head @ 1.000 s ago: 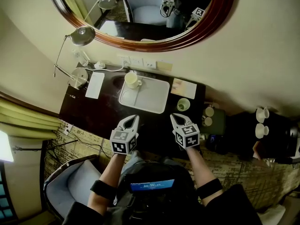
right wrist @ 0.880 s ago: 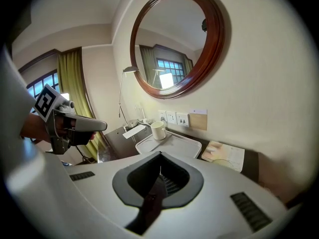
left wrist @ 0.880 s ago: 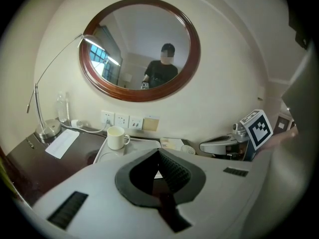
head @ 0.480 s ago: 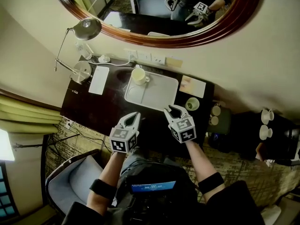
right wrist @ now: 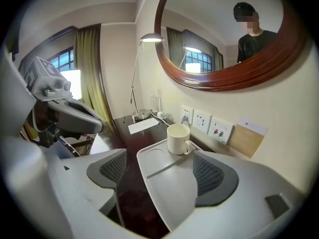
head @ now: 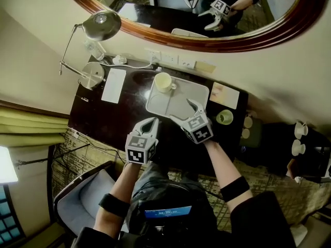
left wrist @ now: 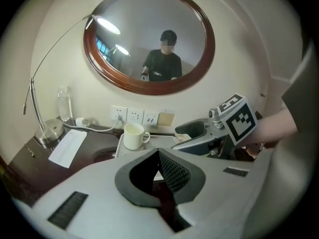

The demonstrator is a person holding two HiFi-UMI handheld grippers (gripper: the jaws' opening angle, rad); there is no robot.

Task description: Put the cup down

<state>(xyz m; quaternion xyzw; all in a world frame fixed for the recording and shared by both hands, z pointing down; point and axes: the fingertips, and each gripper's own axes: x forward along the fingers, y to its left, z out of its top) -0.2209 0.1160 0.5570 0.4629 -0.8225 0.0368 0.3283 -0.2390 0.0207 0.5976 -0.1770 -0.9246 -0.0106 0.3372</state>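
A cream mug (head: 163, 81) stands upright on the far left corner of a pale grey tray (head: 182, 93) on the dark desk. My right gripper (head: 183, 111) hovers over the tray's near edge, well short of the mug. Its jaws have just been opening and stand wide, with only the tray (right wrist: 164, 183) showing between them and the mug (right wrist: 178, 139) beyond. My left gripper (head: 150, 123) is shut and empty, over the dark desk to the left of the tray's near corner. Past its closed tips (left wrist: 158, 153) I see the mug (left wrist: 133, 135) and the right gripper (left wrist: 207, 139).
A desk lamp (head: 92, 74) and a white sheet (head: 114, 85) sit at the desk's left end. A small green cup (head: 224, 117) and a card (head: 224, 94) lie right of the tray. Wall sockets (head: 170, 60) and an oval mirror (head: 207, 40) are behind. A chair (head: 83, 203) stands near left.
My right gripper has swung forward and left over the tray's near edge, rolled, and gone from shut to wide open. The left gripper has edged forward, still shut.
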